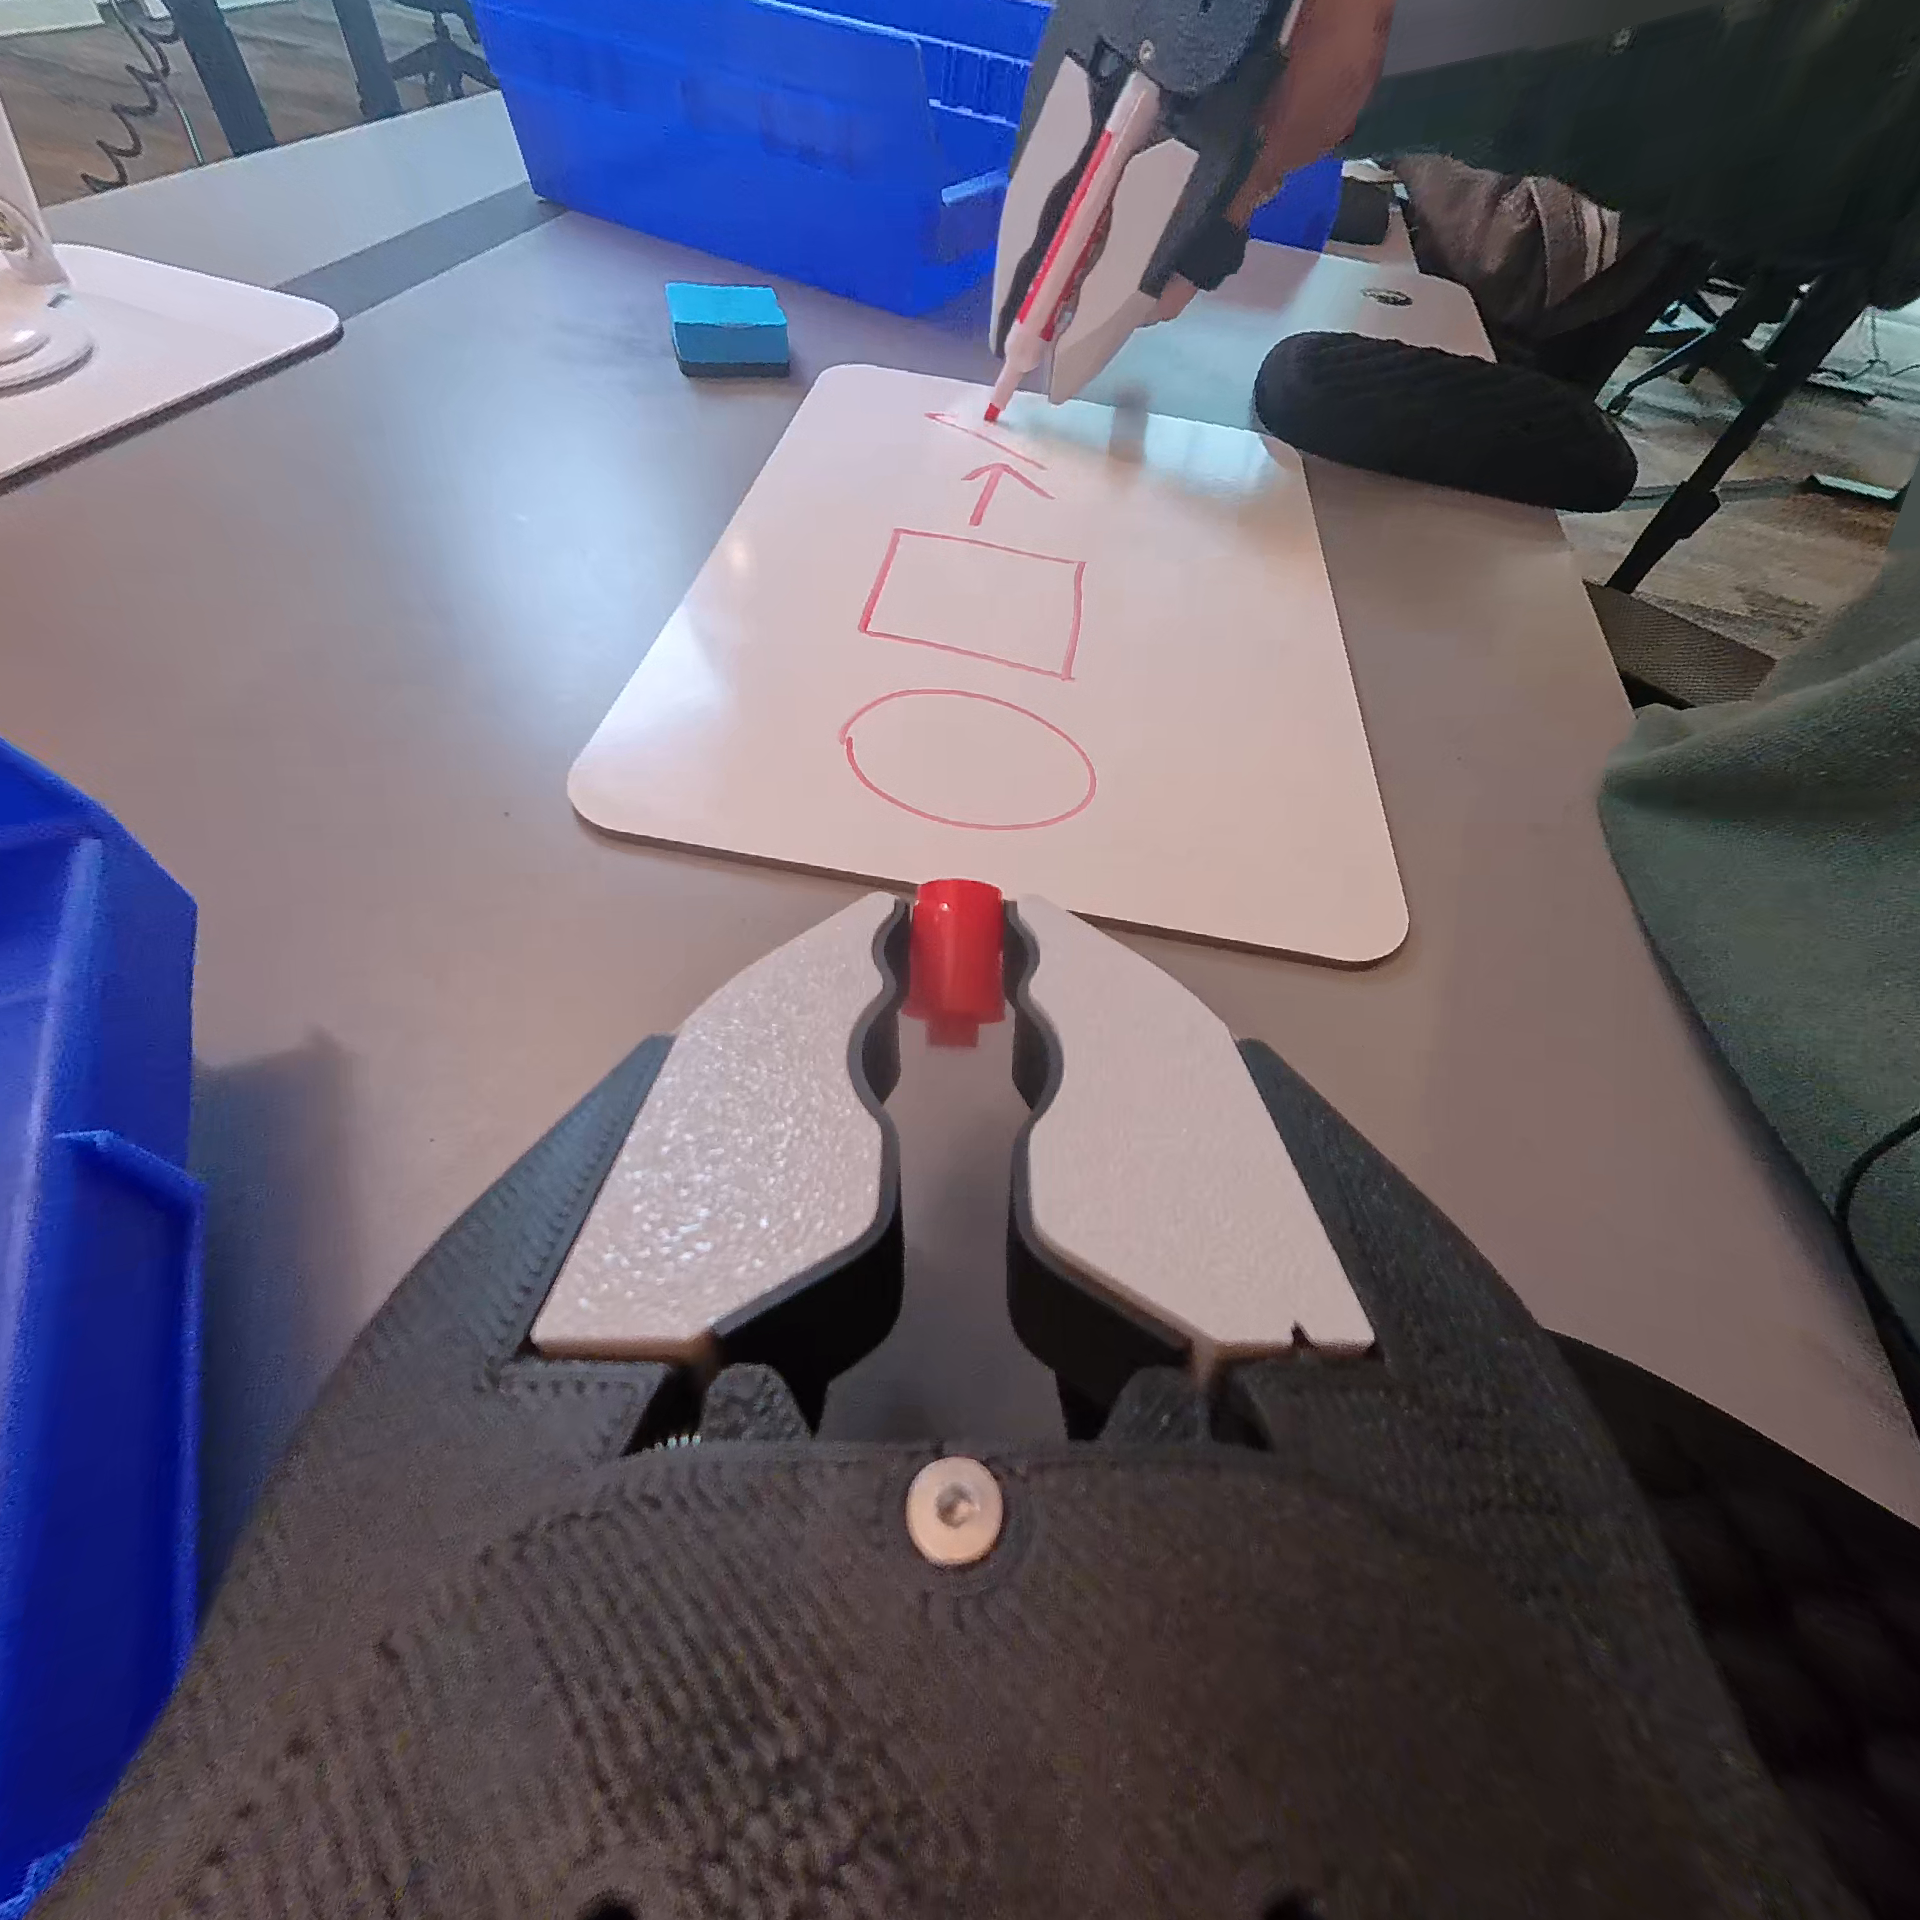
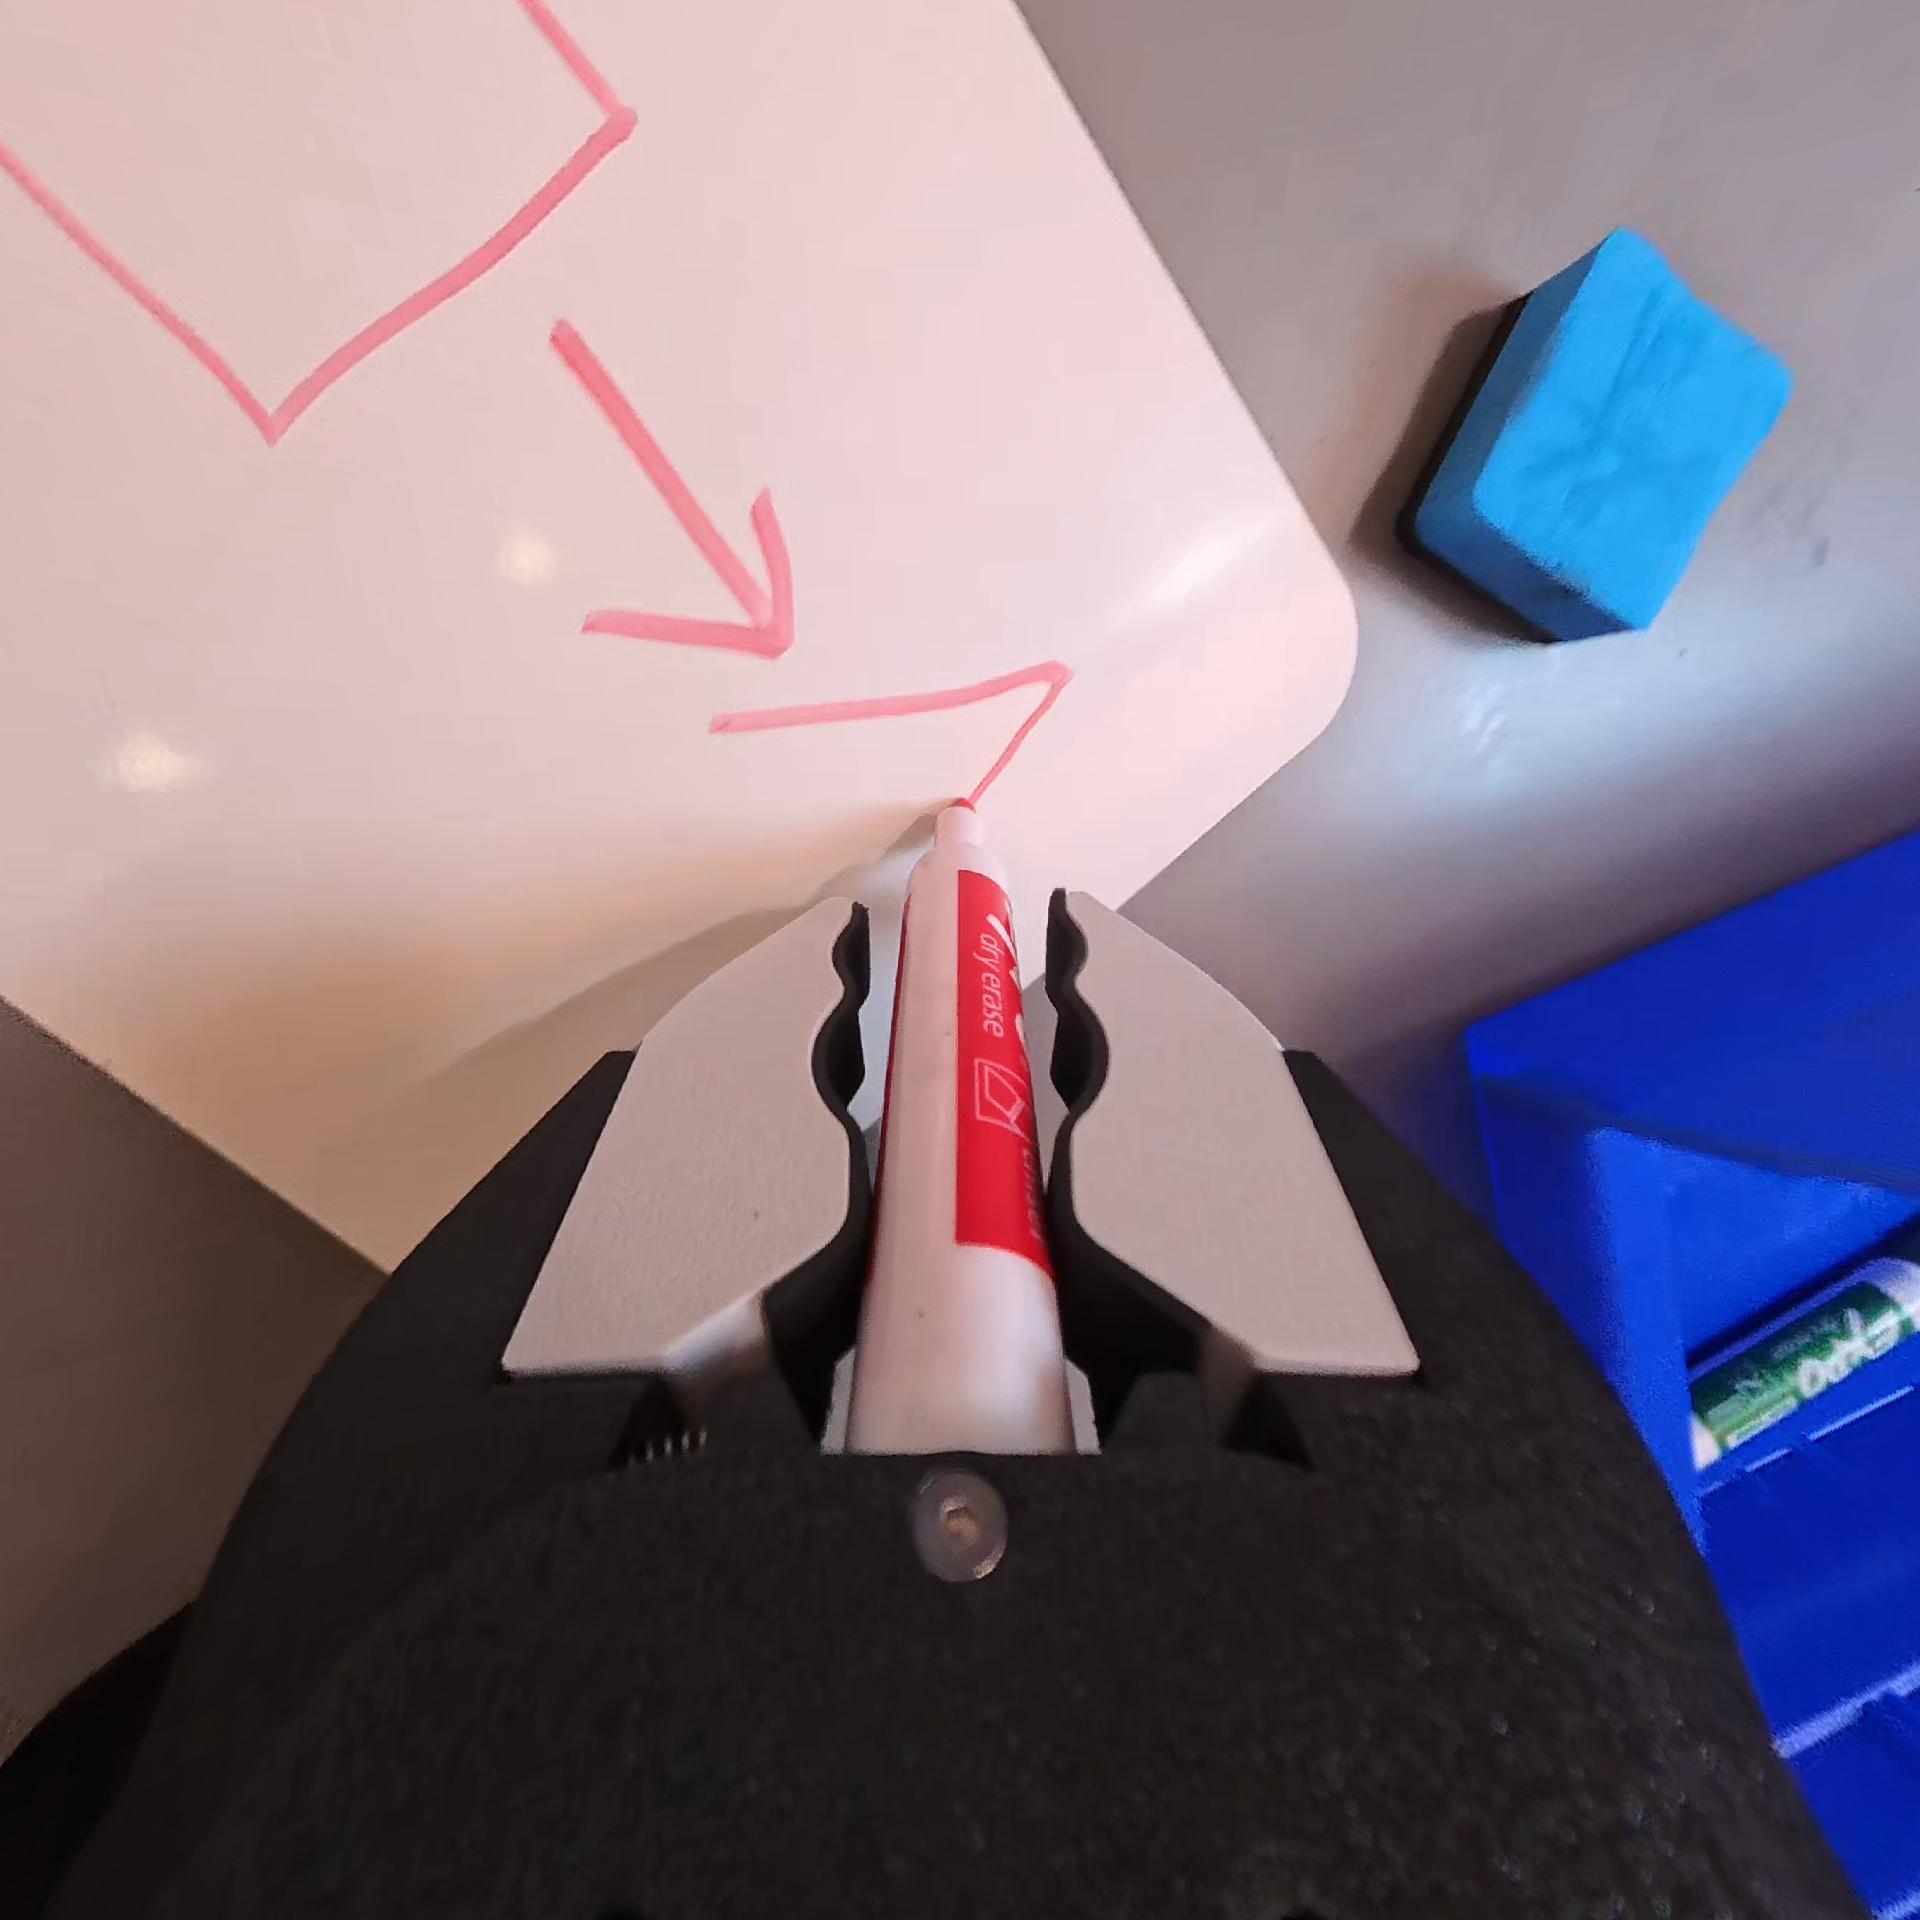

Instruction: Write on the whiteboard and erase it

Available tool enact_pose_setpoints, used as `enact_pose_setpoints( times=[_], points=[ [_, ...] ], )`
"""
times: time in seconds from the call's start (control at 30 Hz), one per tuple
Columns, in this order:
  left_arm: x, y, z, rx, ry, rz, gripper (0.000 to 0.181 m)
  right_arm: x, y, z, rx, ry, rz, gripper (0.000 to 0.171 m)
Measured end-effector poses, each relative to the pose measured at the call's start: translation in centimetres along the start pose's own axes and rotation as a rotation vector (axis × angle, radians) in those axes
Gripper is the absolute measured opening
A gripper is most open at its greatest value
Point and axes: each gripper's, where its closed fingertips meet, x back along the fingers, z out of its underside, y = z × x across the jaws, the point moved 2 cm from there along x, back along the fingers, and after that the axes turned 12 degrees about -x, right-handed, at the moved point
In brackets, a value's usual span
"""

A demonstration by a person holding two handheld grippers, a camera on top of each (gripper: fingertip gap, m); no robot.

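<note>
Whiteboard (image 1: 1195, 665), white, rounded corners, flat on a grey table (image 1: 416, 582); on it in red, 1 oval, 1 square, 1 arrow and an unfinished outline at the far end. Right gripper (image 2: 954, 914): fingers pinching a red marker (image 2: 961, 1091) along its barrel, tip touching the board at the end of the unfinished line, near the corner closest to the eraser (image 2: 1600, 447), a blue block lying on the table just off the board. Left gripper (image 1: 951, 914): fingers pinching a red cap (image 1: 951, 951) just short of the board's near edge, apart from it; 1 blue bin (image 2: 1714, 1195) beside the board, a green marker (image 2: 1808, 1361) in it, and another blue bin (image 1: 94, 1143) at the left gripper's left.
</note>
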Motion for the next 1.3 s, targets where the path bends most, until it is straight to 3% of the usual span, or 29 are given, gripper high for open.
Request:
enact_pose_setpoints(
  times=[0.43, 1.0, 1.17, 1.3],
  points=[
    [-0.1, 0.0, 0.1, 0.001, 0.005, -0.001, 0.017, 0.8, 0.6, 1.9, 0.000, 0.017, 0.026, 0.034],
    [-0.2, -0.2, 0.1, -0.010, 0.006, -0.003, 0.017, 0.2, 4.4, -0.8, 0.066, -0.049, -0.042, 0.034],
    [-0.2, -0.2, 0.1, -0.009, 0.006, -0.002, 0.017, 1.3, 4.3, -1.2, 0.010, -0.141, -0.048, 0.034],
    [-0.2, -0.6, 0.1, -0.032, 0.006, 0.012, 0.017, 2.8, 6.3, -2.5, -0.044, -0.343, -0.117, 0.034]
  ],
)
